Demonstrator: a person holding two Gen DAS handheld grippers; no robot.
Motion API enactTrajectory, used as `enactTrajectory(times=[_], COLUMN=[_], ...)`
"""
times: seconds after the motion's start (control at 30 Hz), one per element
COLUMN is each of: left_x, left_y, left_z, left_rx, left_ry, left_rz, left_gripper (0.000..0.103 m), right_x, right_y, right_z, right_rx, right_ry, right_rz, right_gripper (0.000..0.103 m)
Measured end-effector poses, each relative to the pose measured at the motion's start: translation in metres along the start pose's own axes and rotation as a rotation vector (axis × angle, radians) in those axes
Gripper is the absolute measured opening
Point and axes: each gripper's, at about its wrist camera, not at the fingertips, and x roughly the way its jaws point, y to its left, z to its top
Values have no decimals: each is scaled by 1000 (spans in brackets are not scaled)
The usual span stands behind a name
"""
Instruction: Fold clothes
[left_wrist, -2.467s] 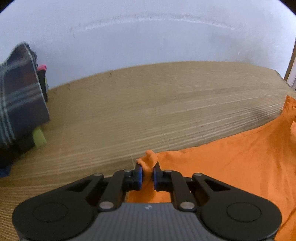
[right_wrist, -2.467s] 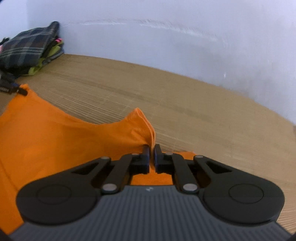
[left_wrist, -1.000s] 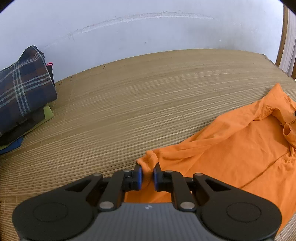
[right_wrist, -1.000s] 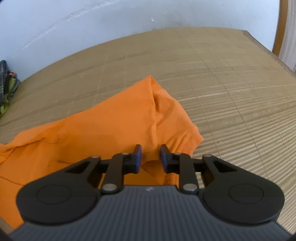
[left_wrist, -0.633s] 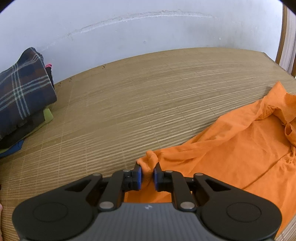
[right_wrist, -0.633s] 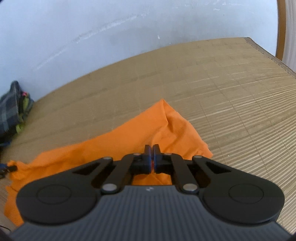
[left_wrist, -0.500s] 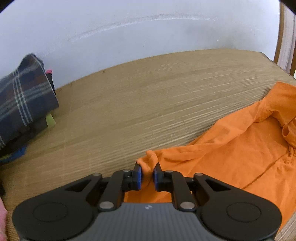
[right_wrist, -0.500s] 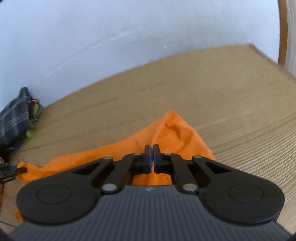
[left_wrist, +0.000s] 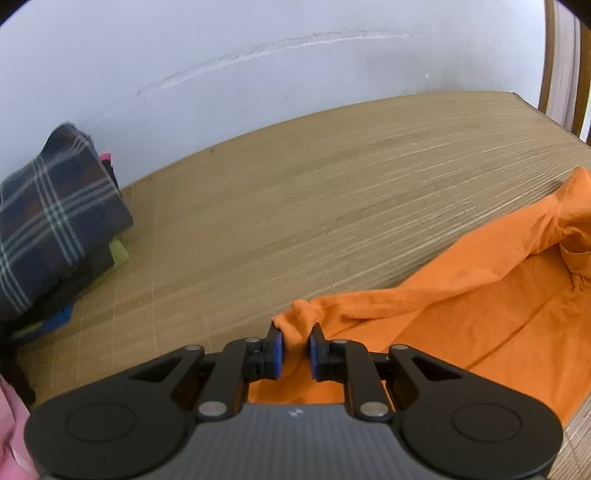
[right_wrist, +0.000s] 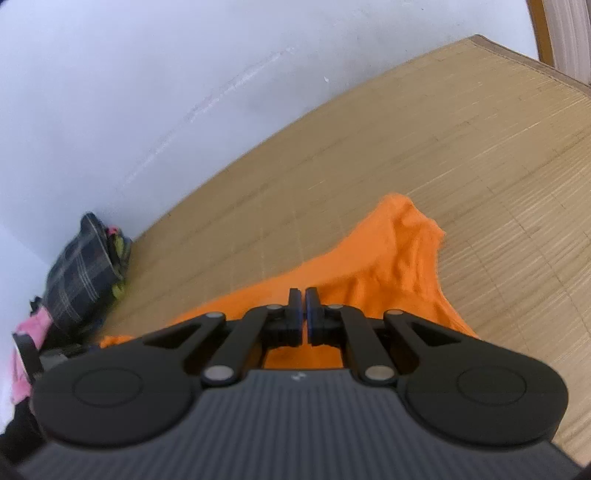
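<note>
An orange shirt (left_wrist: 480, 306) lies spread on the woven mat (left_wrist: 332, 192). My left gripper (left_wrist: 294, 332) is shut on a bunched corner of the shirt, which pokes up between the blue pads. In the right wrist view the shirt (right_wrist: 388, 258) stretches away from my right gripper (right_wrist: 304, 295). Its jaws are pressed together at the shirt's near edge; the pinched cloth itself is hidden behind the fingers. The left gripper body shows at the far left of that view (right_wrist: 55, 356).
A stack of folded clothes with a dark plaid one on top (left_wrist: 55, 229) sits against the white wall at the mat's left; it also shows in the right wrist view (right_wrist: 85, 258). A wooden frame (left_wrist: 546, 55) stands at the right edge.
The right gripper opened briefly a second ago, then shut on the shirt edge and lifted and swung left. The left gripper kept its hold and shifted slightly.
</note>
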Motion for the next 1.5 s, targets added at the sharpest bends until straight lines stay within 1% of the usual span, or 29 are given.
enactTrajectory(times=[0.07,0.2,0.23,0.33,0.4,0.43,0.47,0.53,0.6,0.67,0.7,0.73,0.77,0.8,0.83,0.87,0.9,1.0,1.07,1.13,1.2,1.23,1.3,1.4,1.5], left_x=[0,-5,-7,-10,-8,-7,-4,2,10,14,15,17,18,19,19,19,17,12,5,-3,-12,-16,-23,-32,-35], left_y=[4,13,15,18,14,11,8,-1,-9,-16,-19,-21,-23,-25,-27,-28,-27,-20,-14,-9,-7,-6,-5,-3,-1], left_z=[12,31,33,26,16,10,3,-10,-23,-34,-39,-42,-45,-46,-48,-49,-50,-52,-56,-62,-67,-69,-75,-87,-97], left_rx=[1,-23,-23,-22,-6,5,19,48,77,101,117,135,155,174,189,198,195,160,135,104,75,61,34,-15,-78], left_ry=[-14,-43,-47,-35,-12,3,19,57,95,116,124,130,135,138,140,140,138,142,137,125,114,110,103,96,96], left_rz=[7,12,10,-6,-14,-13,-13,-14,-7,8,20,34,56,79,101,115,119,134,148,151,146,140,132,115,98], left_gripper=[16,16,16,16,17,17,17,19,22,24,26,29,36,43,45,45,48,56,59,59,59,59,59,59,59], right_x=[3,-8,-12,-21,-20,-16,-9,8,25,40,43,41,38,34,31,29,27,22,21,19,23,27,44,83,127], right_y=[11,28,29,18,4,-4,-13,-27,-36,-41,-40,-38,-34,-30,-26,-22,-16,4,16,33,57,69,101,160,216], right_z=[21,49,49,32,10,1,-11,-31,-47,-59,-63,-64,-65,-65,-67,-68,-69,-74,-75,-74,-77,-79,-88,-108,-131], right_rx=[-36,-17,-17,32,58,72,83,66,12,-46,-87,-123,-173,-224,-276,-320,-366,-484,-542,-570,-629,-668,-781,-970,-1123], right_ry=[-32,-95,-99,-54,-6,18,60,128,187,234,241,237,231,223,222,220,215,190,167,139,125,123,138,189,222], right_rz=[0,47,50,37,-2,-23,-54,-132,-209,-282,-301,-312,-324,-335,-350,-363,-378,-389,-388,-361,-288,-248,-140,44,209], right_gripper=[5,5,5,5,5,5,5,7,8,8,8,9,10,14,19,22,25,27,28,28,30,32,36,36,36])
